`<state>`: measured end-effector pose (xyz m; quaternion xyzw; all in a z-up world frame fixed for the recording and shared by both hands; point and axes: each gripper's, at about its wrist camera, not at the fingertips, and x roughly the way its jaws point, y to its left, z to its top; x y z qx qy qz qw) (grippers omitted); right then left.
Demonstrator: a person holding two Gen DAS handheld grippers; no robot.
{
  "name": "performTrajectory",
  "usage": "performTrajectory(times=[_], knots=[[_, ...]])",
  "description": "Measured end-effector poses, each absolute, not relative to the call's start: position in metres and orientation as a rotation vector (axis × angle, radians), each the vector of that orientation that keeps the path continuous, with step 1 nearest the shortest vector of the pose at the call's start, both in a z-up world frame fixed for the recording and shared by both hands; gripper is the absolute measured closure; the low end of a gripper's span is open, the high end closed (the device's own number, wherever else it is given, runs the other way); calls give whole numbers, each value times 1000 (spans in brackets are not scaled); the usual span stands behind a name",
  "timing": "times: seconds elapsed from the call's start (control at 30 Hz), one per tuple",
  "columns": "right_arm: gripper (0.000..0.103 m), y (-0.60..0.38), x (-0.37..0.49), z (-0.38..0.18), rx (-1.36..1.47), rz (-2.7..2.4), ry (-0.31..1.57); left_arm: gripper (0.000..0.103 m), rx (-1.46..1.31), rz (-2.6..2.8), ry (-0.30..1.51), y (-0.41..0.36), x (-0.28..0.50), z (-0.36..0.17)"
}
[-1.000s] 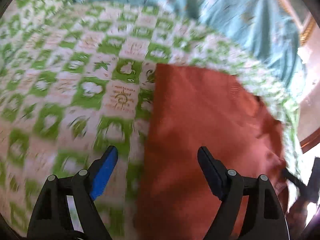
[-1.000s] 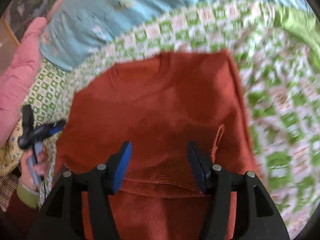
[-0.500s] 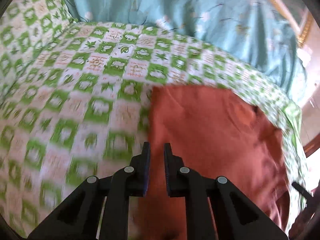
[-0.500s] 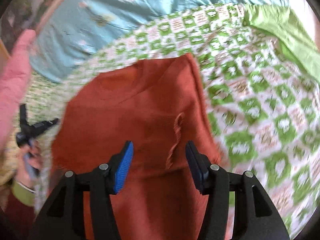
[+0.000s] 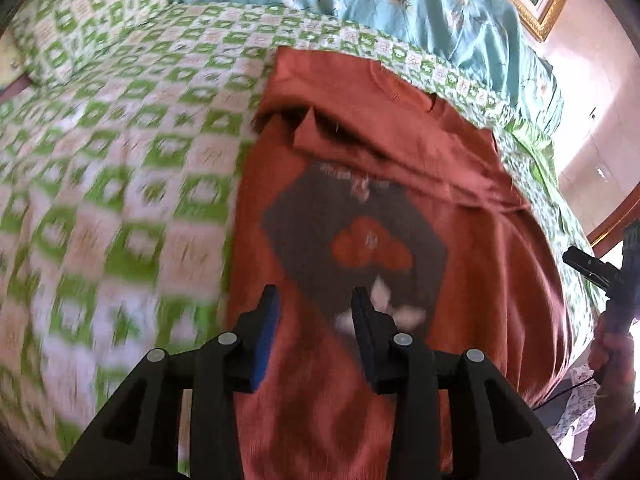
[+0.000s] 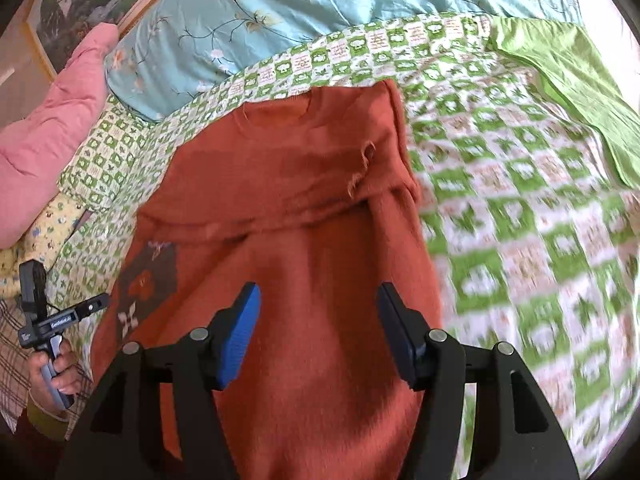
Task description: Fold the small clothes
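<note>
A rust-orange sweater [image 5: 400, 152] lies on the bed, its upper part folded down over itself in a rumpled flap. Below the flap a dark grey print [image 5: 352, 240] with orange shapes shows. My left gripper [image 5: 315, 296] hovers over the print; its jaws are opening and no cloth is pinched between them. In the right wrist view the same sweater [image 6: 300, 152] fills the middle, and my right gripper [image 6: 319, 292] stands open above its plain lower part, holding nothing. A hand carries the left gripper [image 6: 52, 316] at that view's left edge.
A green-and-white checked bedspread [image 5: 120, 140] covers the bed. A teal floral quilt [image 5: 400, 0] lies along the far side, a pink pillow [image 6: 52, 140] at the far left, a plain green cloth [image 6: 580, 92] at the right. The bed edge runs by the right gripper [image 5: 592, 268].
The left gripper closed to nearly shut, then parted again while sweeping right over the sweater. The sweater now shows its printed side under a folded flap. The right gripper drew back.
</note>
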<state>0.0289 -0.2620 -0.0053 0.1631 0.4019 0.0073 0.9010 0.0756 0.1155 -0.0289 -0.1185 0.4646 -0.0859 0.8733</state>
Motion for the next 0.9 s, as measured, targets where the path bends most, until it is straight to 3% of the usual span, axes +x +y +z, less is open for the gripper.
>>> performTrajectory(times=[0.1,0.53,0.9], knots=[[41,-264,9,-10,367,26,836,58,-263,-168,957,121,52,-29],[41,-276,-65,-22,438,68,815,57,-282,-192,991,135,-15,-44],[41,-284,-112,-37,414,79,882,52,-301,-137,1010,160,-33,-53]])
